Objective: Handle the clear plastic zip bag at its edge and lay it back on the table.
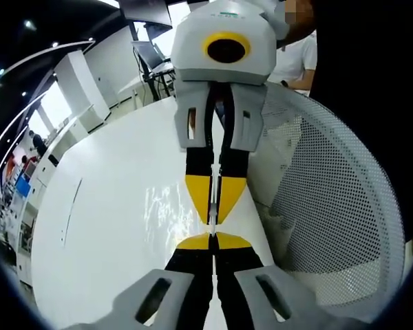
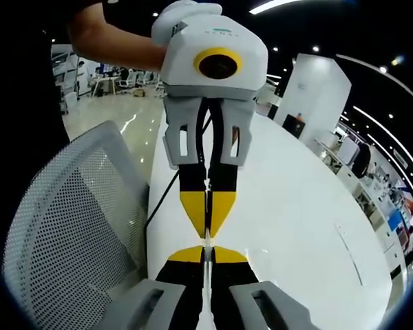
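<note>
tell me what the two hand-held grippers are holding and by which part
Both hold the clear zip bag by its edge: left hand-held gripper and right hand-held gripper, tip to tip.

Glossy smooth white table (image 1: 110, 227), perforated white mesh chair back (image 1: 337, 206), clear crinkled plastic zip bag (image 1: 166, 206)

Each view looks along its own jaws, close above the glossy white table (image 1: 110, 227) – facing the opposite gripper head-on; both share the white mesh chair (image 2: 76, 213).

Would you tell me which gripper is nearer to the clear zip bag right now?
Neither is nearer: the left gripper and the right gripper meet tip to tip, jaws shut, each apparently pinching the edge of the clear zip bag above the white table.
</note>
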Demonstrator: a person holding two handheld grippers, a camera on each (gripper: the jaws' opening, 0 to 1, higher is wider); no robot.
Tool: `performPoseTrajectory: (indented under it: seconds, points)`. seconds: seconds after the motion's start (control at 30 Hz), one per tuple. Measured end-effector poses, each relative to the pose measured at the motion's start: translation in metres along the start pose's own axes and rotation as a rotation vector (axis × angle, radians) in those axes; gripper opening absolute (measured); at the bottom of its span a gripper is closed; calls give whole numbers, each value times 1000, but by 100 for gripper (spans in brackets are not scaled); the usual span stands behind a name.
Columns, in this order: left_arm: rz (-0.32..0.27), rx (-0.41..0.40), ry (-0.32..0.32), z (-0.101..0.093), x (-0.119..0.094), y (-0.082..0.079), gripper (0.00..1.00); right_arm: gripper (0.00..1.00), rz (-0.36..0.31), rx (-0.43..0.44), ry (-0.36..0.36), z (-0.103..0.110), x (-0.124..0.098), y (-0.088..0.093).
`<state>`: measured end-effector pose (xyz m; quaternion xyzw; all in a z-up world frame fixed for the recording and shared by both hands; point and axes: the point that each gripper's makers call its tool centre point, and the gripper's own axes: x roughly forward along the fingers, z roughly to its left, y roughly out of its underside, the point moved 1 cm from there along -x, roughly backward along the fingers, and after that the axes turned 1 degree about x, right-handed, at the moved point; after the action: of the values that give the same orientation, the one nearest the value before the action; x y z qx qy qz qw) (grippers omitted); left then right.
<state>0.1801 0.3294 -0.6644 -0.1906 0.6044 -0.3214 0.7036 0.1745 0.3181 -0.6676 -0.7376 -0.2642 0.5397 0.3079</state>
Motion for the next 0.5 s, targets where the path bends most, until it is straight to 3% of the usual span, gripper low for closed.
performPoseTrajectory:
  seconds: [0.5]
  points:
    - [4,4,-3,-1,-1,-2,0,0,4,9,6,0,-3,3]
